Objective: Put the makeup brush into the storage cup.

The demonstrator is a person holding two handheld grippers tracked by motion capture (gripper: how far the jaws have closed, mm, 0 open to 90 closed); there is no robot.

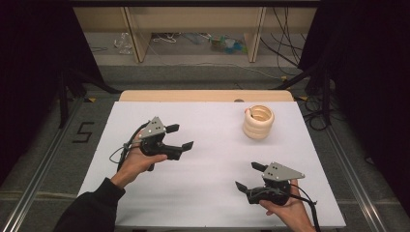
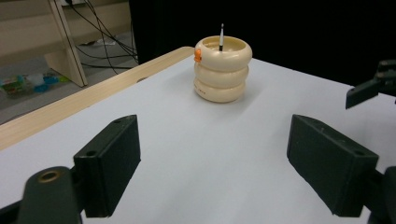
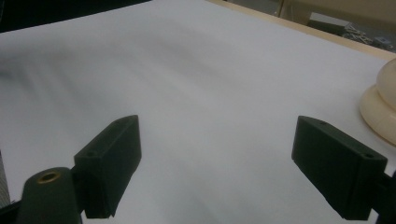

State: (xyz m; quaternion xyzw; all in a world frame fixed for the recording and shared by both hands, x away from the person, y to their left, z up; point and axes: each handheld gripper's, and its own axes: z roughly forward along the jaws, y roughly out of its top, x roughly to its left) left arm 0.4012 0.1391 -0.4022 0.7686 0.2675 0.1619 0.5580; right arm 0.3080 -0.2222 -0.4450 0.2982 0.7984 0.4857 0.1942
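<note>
High view: ring stack (image 1: 258, 123) far right, well apart from left gripper (image 1: 180, 137).

left tongs (image 2: 212, 168): jaws wide apart, empty | cream ring stack (image 2: 221, 70): upright on white table (image 2: 187, 140)

Black sleeve (image 1: 92, 208) on the left arm; the right forearm looks bare.
</note>
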